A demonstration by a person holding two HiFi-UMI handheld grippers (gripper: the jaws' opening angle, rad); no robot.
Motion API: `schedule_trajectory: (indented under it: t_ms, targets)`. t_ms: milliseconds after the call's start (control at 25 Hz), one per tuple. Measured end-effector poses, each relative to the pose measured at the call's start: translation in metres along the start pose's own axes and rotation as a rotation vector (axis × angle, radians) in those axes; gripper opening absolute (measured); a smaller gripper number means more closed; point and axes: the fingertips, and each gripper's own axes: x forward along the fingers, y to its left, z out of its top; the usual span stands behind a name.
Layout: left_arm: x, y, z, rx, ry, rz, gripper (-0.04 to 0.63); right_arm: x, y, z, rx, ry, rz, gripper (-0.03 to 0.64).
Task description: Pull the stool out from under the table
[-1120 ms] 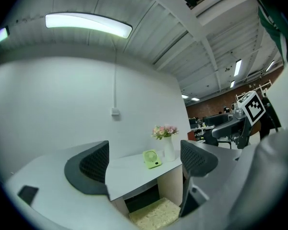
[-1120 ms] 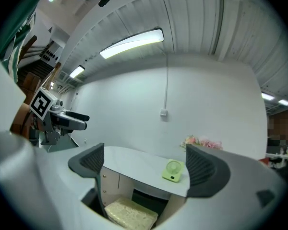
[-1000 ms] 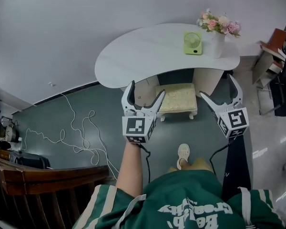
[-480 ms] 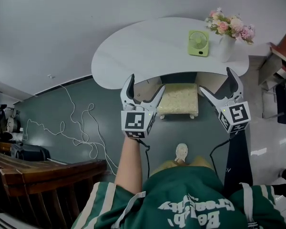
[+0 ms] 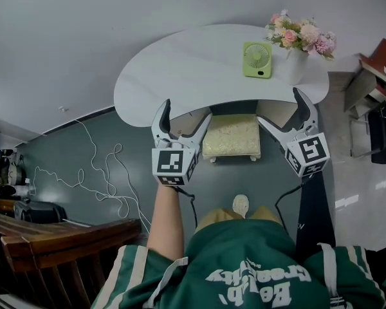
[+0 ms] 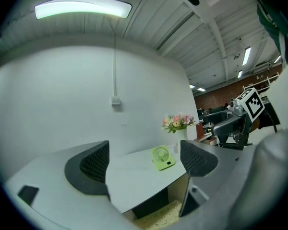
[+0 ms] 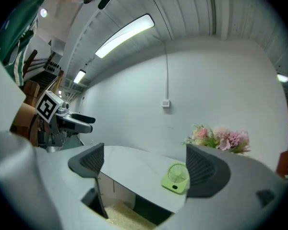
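Observation:
A low stool [image 5: 231, 138] with a pale yellow fuzzy cushion stands half under the white kidney-shaped table [image 5: 186, 76]. In the left gripper view only a strip of the stool [image 6: 158, 219] shows below the table [image 6: 134, 176]. My left gripper [image 5: 182, 122] is open, held in the air before the table's front edge, left of the stool. My right gripper [image 5: 284, 113] is open too, right of the stool. Both hold nothing. The right gripper view shows the stool [image 7: 122, 219] under the table [image 7: 134, 171], and the left gripper [image 7: 62, 121] off to the left.
On the table stand a green desk fan [image 5: 257, 60] and a white vase of pink flowers [image 5: 299, 40]. A white cable [image 5: 109, 172] trails over the dark floor on the left. A wooden chair [image 5: 64, 243] is at lower left. A shoe [image 5: 241, 205] shows below the stool.
Both grippers have moved forward toward the table's front edge and tilted up a little, so less of the stool shows in the gripper views. Both stay open.

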Motion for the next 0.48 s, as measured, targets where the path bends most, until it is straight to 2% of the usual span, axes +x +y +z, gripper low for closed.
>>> schedule_trajectory:
  t_ms: [480]
  targets:
    - [0.005,-0.007,0.023,0.052,-0.031,-0.019,0.469,0.001,-0.012,0.015,-0.011,-0.04,0.006,0.546]
